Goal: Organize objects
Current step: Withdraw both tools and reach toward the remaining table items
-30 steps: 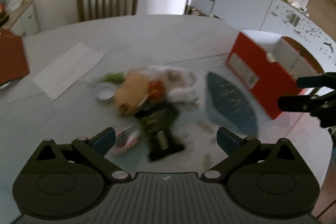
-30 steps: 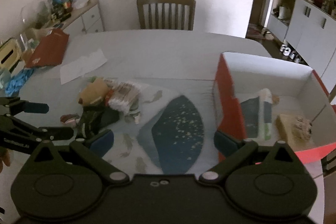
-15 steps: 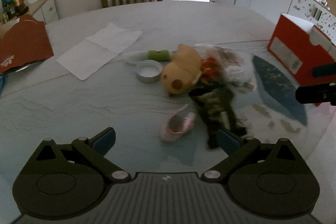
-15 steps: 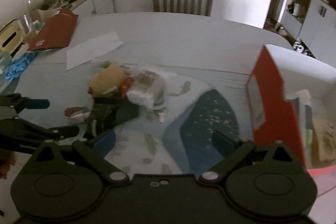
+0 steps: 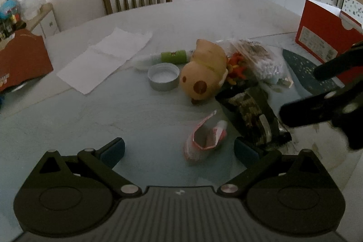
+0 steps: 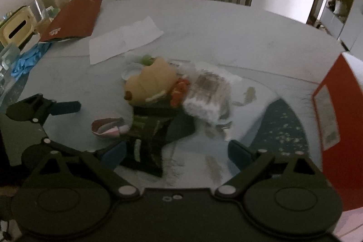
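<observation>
Between left gripper (image 5: pixel 179 150) fingers, pink wrapper (image 5: pixel 205 136).

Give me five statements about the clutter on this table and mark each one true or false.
1. The tan plush toy lies beside the round grey lid. True.
2. The left gripper is clamped on the torn pink wrapper. False: its jaws stand open, and the wrapper lies on the table between them.
3. The red cardboard box stands at the right of the pile. True.
4. The white paper sheet covers the plush toy. False: it lies apart, flat on the table.
5. The right gripper holds the dark camouflage packet. False: its jaws are closing, not gripping.
</observation>
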A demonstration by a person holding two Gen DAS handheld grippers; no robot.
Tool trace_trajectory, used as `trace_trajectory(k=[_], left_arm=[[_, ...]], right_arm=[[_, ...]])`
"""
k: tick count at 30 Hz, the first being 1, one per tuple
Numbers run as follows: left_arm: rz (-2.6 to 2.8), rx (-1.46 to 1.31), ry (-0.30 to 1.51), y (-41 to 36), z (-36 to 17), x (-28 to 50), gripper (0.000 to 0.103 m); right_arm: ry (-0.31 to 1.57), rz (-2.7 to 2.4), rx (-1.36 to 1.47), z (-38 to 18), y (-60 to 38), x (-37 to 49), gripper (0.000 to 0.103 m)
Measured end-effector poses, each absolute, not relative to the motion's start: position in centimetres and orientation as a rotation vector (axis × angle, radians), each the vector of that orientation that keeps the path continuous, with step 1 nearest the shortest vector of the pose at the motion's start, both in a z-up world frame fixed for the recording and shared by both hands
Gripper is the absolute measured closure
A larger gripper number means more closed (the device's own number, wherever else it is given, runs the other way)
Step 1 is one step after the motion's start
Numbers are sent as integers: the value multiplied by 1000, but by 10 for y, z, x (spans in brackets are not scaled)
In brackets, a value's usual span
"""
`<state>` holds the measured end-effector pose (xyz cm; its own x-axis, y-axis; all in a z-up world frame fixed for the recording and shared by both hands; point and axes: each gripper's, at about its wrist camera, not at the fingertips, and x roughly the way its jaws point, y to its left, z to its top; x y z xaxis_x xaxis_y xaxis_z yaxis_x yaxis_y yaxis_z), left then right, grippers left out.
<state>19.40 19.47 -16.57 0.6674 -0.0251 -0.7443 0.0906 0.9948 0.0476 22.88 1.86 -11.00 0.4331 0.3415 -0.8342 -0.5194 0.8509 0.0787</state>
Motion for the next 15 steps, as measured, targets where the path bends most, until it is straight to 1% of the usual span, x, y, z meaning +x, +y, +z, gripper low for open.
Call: trace_trajectory(k=[6, 9, 11, 12, 14, 15], left_arm=[[-78, 79, 821, 192, -167, 196, 1], [-83, 61, 819, 193, -167, 198, 5], [-92, 60, 813, 192, -166, 198, 10], [-97, 62, 811, 191, -166, 197, 11], [-112, 68, 803, 189, -164, 196, 20], [-120, 73, 799, 187, -164, 195, 23]], right_arm=[[1040, 541, -172, -119, 32, 240, 16], [1057, 549, -168, -123, 39, 244, 21], [1060, 544, -166, -125, 42, 246, 23], [1065, 547, -163, -126, 43, 247, 26], [1074, 552, -157, -127, 45, 249, 27], [1078, 553, -156, -128, 46, 250, 28]])
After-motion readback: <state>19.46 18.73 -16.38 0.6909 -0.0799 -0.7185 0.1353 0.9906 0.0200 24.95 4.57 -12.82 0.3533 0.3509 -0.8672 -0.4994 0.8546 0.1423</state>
